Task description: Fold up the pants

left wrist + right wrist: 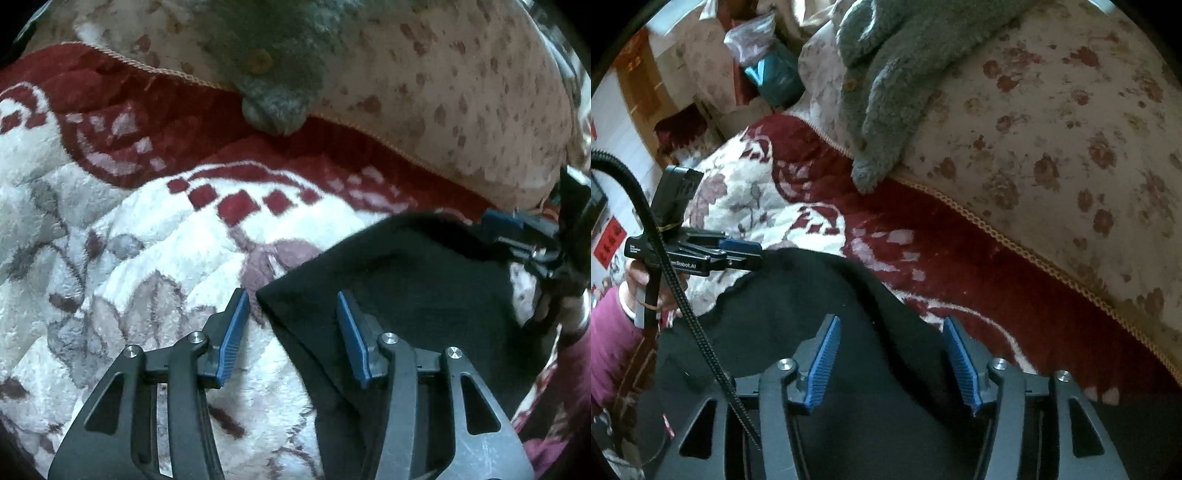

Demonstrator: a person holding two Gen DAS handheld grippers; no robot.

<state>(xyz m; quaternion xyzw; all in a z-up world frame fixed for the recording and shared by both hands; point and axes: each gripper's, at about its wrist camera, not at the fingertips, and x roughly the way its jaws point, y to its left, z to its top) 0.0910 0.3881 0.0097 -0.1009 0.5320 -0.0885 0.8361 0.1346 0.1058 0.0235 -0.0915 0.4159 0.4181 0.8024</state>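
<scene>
Both jaw sets spread, gripping nothing. Black knit pants lie on the red-and-white plush floral blanket. Left gripper straddles their pointed corner; right gripper straddles the opposite edge. Fabric runs between them, each equally near.

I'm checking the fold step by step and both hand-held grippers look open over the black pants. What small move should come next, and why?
Probably close the left hand-held gripper on the pants corner. Its jaws stand open astride that corner, gripping nothing. The right hand-held gripper is open too, over the pants' raised edge, so no fold can start until cloth is pinched.
</scene>
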